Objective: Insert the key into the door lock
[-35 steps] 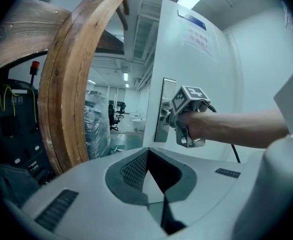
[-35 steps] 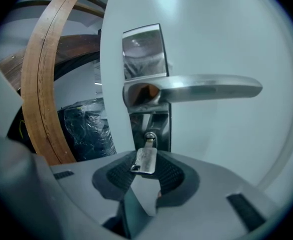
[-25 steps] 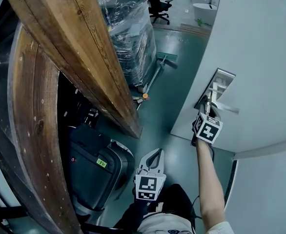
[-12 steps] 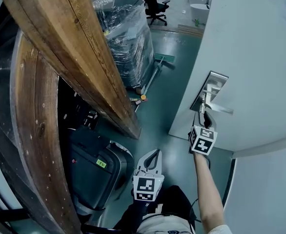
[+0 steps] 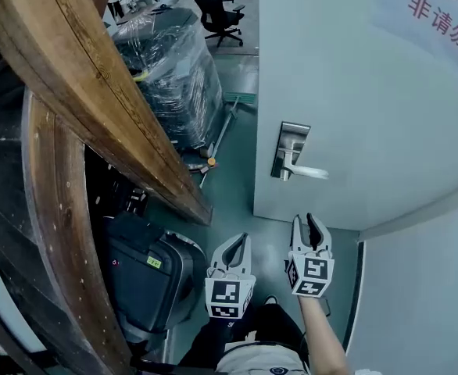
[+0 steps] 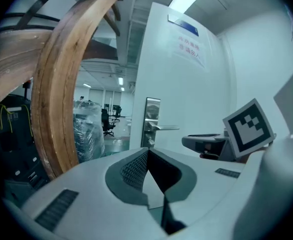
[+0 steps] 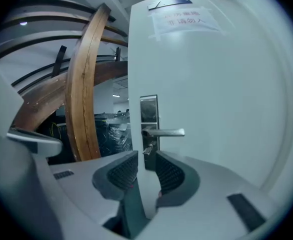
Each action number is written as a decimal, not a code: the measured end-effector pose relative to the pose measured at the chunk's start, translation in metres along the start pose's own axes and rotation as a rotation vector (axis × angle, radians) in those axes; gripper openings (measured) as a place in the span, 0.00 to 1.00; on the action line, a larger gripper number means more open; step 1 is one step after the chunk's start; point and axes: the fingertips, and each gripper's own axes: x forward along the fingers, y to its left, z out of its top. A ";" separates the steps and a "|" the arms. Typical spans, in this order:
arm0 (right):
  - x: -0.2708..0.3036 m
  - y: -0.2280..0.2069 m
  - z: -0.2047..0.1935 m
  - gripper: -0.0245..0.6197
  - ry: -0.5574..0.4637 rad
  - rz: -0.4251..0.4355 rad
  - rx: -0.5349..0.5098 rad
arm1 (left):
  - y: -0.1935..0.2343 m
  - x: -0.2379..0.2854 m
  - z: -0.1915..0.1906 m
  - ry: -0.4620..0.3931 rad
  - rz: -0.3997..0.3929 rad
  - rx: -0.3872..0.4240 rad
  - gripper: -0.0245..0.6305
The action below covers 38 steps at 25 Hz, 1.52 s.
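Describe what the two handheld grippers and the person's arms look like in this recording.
The left gripper and the right gripper are matching pale grey plastic shells with tapered jaws lined by dark ribbed pads. Each carries a white cube printed with black square markers. The right forearm is bare, with no sleeve in view.

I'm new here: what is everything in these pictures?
door: one, white, right side
notice: one, red print, high on the door
lever handle: one, silver, on the door
key: one, silver, in the lock plate under the handle
wooden beams: two, brown, curved, left
wrapped load: one, dark under film, behind the beams
office chair: one, black, far back
case: one, black, lower left
left gripper: one, grey, shut, empty, low centre
right gripper: one, grey, open, empty, short of the door
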 end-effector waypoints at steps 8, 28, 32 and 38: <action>-0.094 -0.011 0.060 0.21 -0.063 0.001 -0.049 | -0.059 -0.033 0.067 -0.064 -0.035 0.038 0.04; -0.171 -0.045 0.160 0.05 -0.255 -0.010 -0.044 | -0.144 -0.046 0.172 -0.245 -0.131 0.141 0.04; -0.173 -0.044 0.174 0.05 -0.283 0.001 -0.048 | -0.145 -0.047 0.185 -0.269 -0.133 0.158 0.04; -0.172 -0.041 0.186 0.05 -0.309 -0.002 -0.052 | -0.143 -0.045 0.196 -0.290 -0.147 0.171 0.04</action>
